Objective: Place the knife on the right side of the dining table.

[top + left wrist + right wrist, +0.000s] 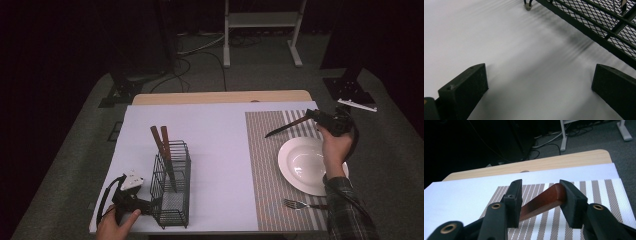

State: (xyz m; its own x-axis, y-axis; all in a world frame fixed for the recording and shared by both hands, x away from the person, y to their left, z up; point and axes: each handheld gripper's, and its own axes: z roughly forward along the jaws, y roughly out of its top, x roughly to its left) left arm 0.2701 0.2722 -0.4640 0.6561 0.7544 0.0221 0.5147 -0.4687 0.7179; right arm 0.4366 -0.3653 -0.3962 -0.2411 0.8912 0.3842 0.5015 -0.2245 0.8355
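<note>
My right gripper (pixel 314 115) is shut on the brown wooden handle (pixel 544 200) of a knife (pixel 287 125). The knife hangs over the striped placemat (pixel 265 165), its dark blade pointing left and toward me. In the right gripper view the handle runs slantwise between the jaws above the placemat (pixel 604 192). My left gripper (pixel 149 205) rests open on the white table cover at the front left. Nothing lies between its fingers (pixel 464 87). Its tips are close beside the black wire basket (pixel 172 185), whose mesh wall (pixel 599 22) shows at the upper right.
Two wooden-handled utensils (pixel 162 145) stand in the basket. A white plate (pixel 305 165) sits on the placemat with a fork (pixel 300 204) in front of it. Beyond the table's far edge are cables, a white frame (pixel 260 30) and a black stand base (pixel 350 90).
</note>
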